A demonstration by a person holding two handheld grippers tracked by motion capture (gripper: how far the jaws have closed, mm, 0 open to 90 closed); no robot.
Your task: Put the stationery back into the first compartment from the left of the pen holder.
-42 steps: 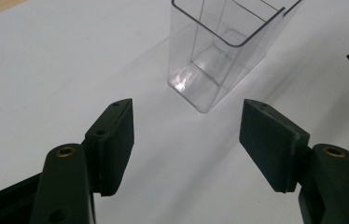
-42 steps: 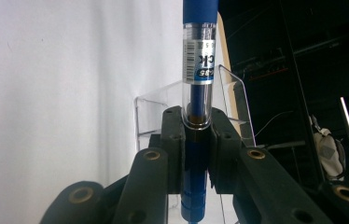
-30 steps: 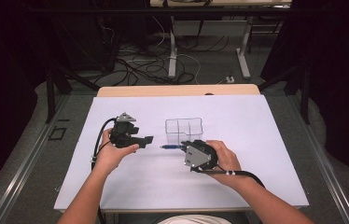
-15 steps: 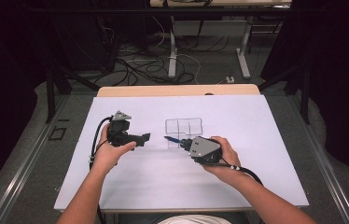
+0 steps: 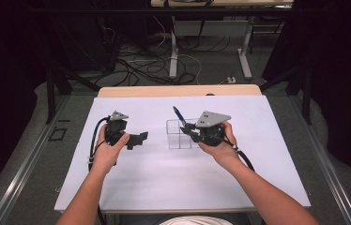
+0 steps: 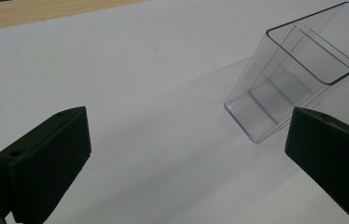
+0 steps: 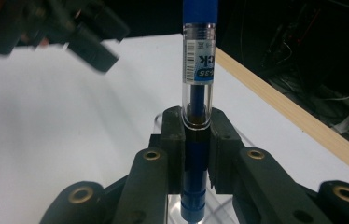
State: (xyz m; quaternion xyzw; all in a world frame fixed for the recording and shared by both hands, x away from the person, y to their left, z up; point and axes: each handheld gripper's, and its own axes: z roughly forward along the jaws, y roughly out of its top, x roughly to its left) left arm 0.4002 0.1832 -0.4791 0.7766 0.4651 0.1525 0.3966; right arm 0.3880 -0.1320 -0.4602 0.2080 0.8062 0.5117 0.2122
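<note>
Two things have changed in the last second: your right gripper point(image 5: 188, 127) has risen from low on the worktop point(image 5: 164, 187) to above the clear holder point(image 5: 179, 136), and the blue pen point(image 5: 179, 115) it carries has swung from lying flat to standing nearly upright, its free end tipped toward 11 o'clock in the high view. That reads as the turn before the drop, so I judge you are lining the pen up to lower it into one of the holder's compartments.

Your right gripper is closed tight on the pen; in the right gripper view the jaws pinch the barrel point(image 7: 196, 140) low down, the labelled clear section and blue cap rise past the top edge, and the holder's rim shows just behind and beneath the jaws. Which compartment sits under the lower tip, I cannot tell.

Your left gripper point(image 5: 138, 138) hangs at 9 o'clock of the holder, well apart from it, jaws spread wide with nothing between them. In the left gripper view the holder point(image 6: 298, 70) sits ahead, off toward the right jaw, and it looks empty.
</note>
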